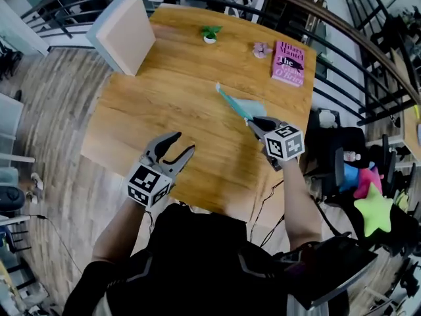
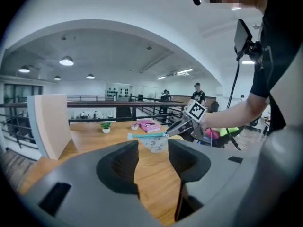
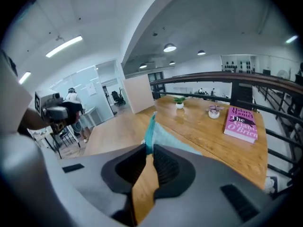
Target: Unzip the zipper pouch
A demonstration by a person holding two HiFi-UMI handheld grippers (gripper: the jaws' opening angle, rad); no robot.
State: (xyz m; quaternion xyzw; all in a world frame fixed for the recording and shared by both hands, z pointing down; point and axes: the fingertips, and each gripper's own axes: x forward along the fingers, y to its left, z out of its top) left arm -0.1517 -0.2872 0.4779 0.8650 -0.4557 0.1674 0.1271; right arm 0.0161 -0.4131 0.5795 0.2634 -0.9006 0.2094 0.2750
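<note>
A light blue zipper pouch (image 1: 240, 107) with a teal zipper strip hangs tilted above the wooden table (image 1: 164, 104), right of centre. My right gripper (image 1: 253, 122) is shut on its near end; in the right gripper view the teal edge of the pouch (image 3: 152, 131) runs out from between the nearly closed jaws of the right gripper (image 3: 149, 148). My left gripper (image 1: 183, 143) hovers open over the table's front edge, well left of the pouch, with nothing between its fingers. From the left gripper view the pouch (image 2: 154, 142) shows past the open left gripper (image 2: 154, 160), held up at its right end.
A pink book (image 1: 288, 62), a small pink flower pot (image 1: 262, 49) and a small green plant (image 1: 210, 33) stand at the table's far side. A pale chair back (image 1: 123, 33) leans at the far left corner. A dark railing (image 1: 355, 41) runs to the right, near soft toys (image 1: 371, 209).
</note>
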